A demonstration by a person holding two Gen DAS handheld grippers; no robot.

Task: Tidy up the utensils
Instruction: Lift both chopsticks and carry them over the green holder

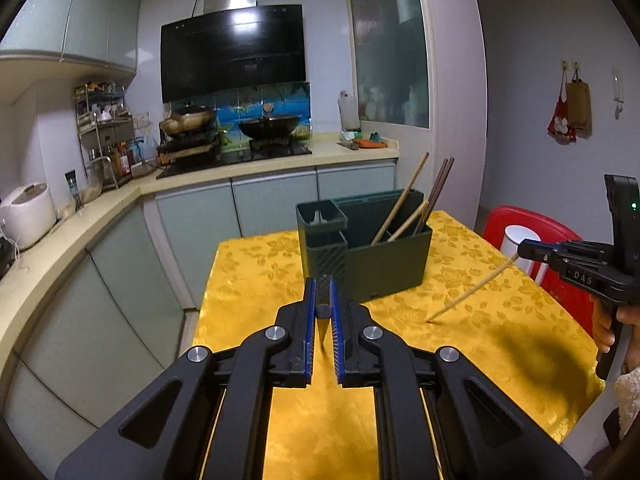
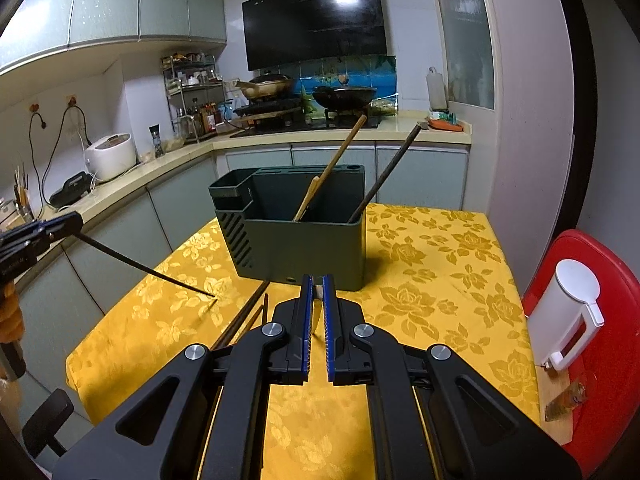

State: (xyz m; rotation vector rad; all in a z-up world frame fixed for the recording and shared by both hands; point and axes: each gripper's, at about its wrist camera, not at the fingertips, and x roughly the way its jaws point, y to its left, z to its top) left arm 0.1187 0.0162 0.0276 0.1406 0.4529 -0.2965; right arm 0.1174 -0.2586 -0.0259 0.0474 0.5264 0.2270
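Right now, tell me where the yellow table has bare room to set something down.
Free: the yellow tablecloth right of the green utensil holder, out to the red chair, and the near strip. Crowded: in front of the holder, where loose chopsticks lie and each hand-held gripper holds one, the dark chopstick and the light chopstick angling down to the cloth.

Matt green plastic holder (image 2: 304, 244) on glossy yellow cloth (image 2: 432, 280) (floral damask weave).
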